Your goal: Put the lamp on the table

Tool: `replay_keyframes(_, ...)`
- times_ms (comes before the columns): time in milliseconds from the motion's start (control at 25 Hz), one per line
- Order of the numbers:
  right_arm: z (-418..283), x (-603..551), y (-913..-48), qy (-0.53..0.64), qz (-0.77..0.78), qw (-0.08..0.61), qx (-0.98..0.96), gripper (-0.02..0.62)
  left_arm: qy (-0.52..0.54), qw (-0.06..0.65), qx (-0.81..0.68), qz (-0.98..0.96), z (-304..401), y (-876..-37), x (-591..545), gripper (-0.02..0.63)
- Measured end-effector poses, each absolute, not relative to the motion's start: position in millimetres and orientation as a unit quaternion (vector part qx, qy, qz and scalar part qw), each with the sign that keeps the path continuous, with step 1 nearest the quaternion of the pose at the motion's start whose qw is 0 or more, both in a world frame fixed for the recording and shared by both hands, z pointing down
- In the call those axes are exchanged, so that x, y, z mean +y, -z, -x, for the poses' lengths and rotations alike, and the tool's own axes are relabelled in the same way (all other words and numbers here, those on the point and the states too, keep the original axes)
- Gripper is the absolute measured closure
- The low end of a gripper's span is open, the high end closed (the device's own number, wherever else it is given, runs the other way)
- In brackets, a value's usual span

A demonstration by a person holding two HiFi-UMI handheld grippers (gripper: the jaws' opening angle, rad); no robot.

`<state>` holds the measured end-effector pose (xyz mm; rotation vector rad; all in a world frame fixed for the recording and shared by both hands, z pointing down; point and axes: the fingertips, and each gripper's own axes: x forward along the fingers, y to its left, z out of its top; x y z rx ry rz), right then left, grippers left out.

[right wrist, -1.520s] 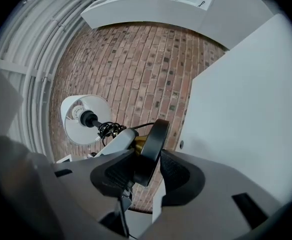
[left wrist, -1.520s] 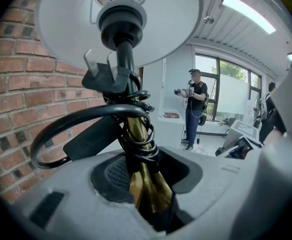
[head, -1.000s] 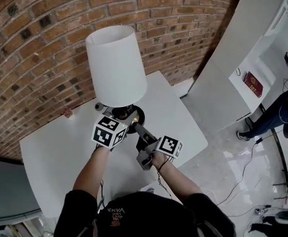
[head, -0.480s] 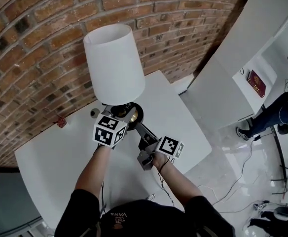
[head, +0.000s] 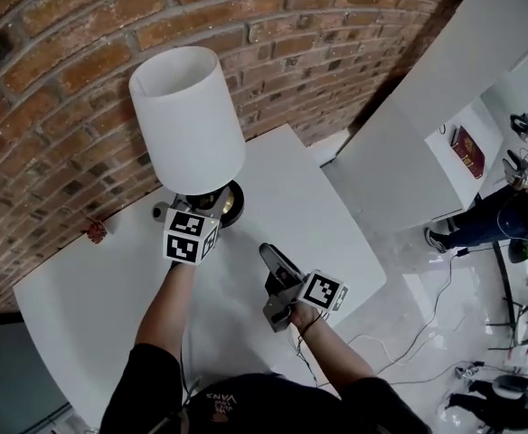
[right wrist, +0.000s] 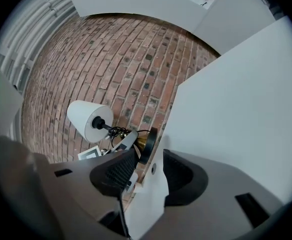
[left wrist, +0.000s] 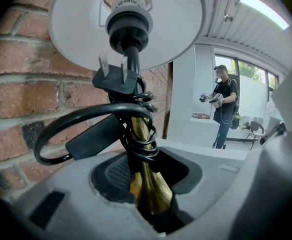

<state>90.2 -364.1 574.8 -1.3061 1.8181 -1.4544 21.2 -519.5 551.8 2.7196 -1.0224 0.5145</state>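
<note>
My pictures are bright and sharp. Daylight comes in from the window (left wrist: 248, 84) far off. My two close views bend round, with dark corners.

1. White-shaded lamp (head: 187, 120) w/ dark round base & brass stem sits at the white table's (head: 92, 287) far edge, by the brick wall (head: 56, 52); can't tell if base is down.
2. The left gripper (head: 205, 211) is at the stem, just under the shade.
3. The right gripper (head: 271, 259) is apart from lamp, over table; jaws just been closing a bit, nothing betw. them.
4. A small red item (head: 94, 233) + small round item (head: 158, 212) lie left of base.
5. At right: counter (head: 445, 174) w/ red book (head: 467, 152), another person (head: 495, 217), floor cables (head: 409, 351).
</note>
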Motion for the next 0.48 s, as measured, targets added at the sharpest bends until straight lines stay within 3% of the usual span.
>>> replay_keyframes(480, -113, -351, -571, 0.494, 0.500, 0.220, 0.676, 0.440, -0.166, 0.071, -0.370, -0.911, -13, -597, -547, 0.463)
